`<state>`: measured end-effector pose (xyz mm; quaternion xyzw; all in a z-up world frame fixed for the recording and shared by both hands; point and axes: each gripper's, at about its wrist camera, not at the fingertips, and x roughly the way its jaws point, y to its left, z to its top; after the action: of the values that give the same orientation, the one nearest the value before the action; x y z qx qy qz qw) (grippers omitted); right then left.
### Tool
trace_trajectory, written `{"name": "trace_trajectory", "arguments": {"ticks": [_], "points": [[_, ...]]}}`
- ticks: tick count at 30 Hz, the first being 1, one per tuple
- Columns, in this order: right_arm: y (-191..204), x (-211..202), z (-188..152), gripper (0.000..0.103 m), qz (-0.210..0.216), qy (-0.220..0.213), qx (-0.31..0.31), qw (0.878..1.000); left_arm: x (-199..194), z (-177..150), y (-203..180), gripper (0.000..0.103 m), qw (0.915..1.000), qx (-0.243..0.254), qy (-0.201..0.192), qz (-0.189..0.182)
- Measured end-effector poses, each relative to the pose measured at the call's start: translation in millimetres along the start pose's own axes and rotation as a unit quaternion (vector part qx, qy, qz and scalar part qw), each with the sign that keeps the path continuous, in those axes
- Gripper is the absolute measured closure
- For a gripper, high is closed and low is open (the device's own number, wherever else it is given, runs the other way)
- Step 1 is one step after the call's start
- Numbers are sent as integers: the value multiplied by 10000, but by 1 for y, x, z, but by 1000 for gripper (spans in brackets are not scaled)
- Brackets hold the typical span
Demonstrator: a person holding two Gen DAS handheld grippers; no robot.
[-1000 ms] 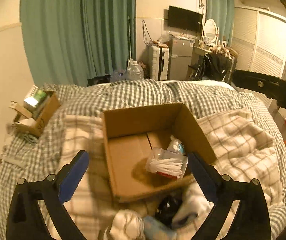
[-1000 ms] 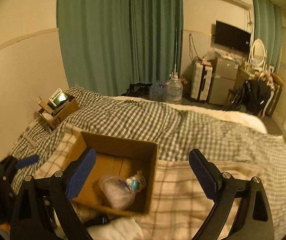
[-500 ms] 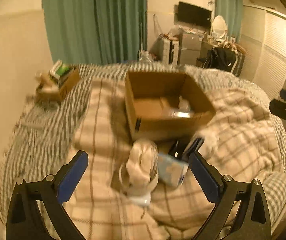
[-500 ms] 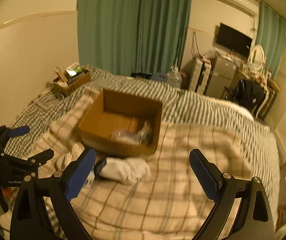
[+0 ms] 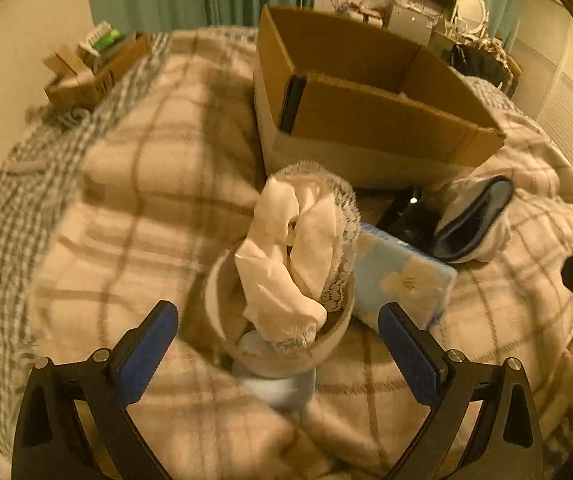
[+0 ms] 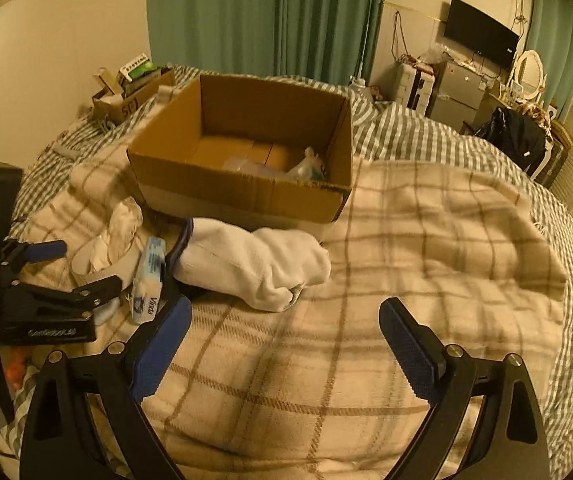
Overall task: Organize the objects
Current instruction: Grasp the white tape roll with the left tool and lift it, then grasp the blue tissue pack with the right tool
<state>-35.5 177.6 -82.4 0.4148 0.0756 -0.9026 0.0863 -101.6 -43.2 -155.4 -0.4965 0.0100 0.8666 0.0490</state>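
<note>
A brown cardboard box [image 6: 242,196] stands open on the plaid blanket, with a clear packet and a small bottle [image 6: 306,166] inside. In front of it lie a white lace-trimmed cloth bundle with a beige band [image 5: 298,256], a light blue tissue pack [image 5: 402,280], a black item [image 5: 406,216] and rolled white socks [image 6: 254,264]. My left gripper [image 5: 278,344] is open, its fingers either side of the cloth bundle, close above it. My right gripper [image 6: 282,348] is open and empty over bare blanket, just short of the socks.
A smaller cardboard box [image 6: 130,92] of odds and ends sits at the bed's far left by the wall. A green curtain [image 6: 266,16], suitcases and a dresser [image 6: 458,88] stand beyond the bed. The blanket's right side [image 6: 446,220] holds nothing.
Both grippers pulled back from over the box and dropped low. The left one has come down around the cloth bundle; the right one now faces the socks. Both stay open.
</note>
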Motion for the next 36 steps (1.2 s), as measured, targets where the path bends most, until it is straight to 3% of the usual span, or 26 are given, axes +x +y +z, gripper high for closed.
{"name": "trace_trajectory", "arguments": {"ticks": [1,4,11,16,23,25,28,30,36], "points": [[0,1,-1,8,10,21,6,10000,5,1,0,23,10000,-13,88,-34],[0,0,-1,8,54,5,20,10000,6,0,0,22,9999,-86,80,-57],[18,-3,0,8,80,-16,-145,9999,-44,2,0,23,9968,-146,-774,-133],[41,5,1,8,298,94,-289,9991,-72,8,10,23,9934,-220,-1122,-116],[72,51,5,11,805,638,-142,9946,-76,2,34,23,9946,-116,-969,354],[78,62,6,18,915,761,-51,9929,-71,1,38,23,9953,-148,-875,379],[86,74,7,41,1042,923,40,9903,-66,-2,39,23,9959,-139,-809,388],[91,76,5,76,1042,976,-18,9898,-64,-3,37,22,9961,-92,-801,353],[101,56,5,84,993,798,-225,9916,-66,-6,35,22,9960,-52,-843,285]]}}
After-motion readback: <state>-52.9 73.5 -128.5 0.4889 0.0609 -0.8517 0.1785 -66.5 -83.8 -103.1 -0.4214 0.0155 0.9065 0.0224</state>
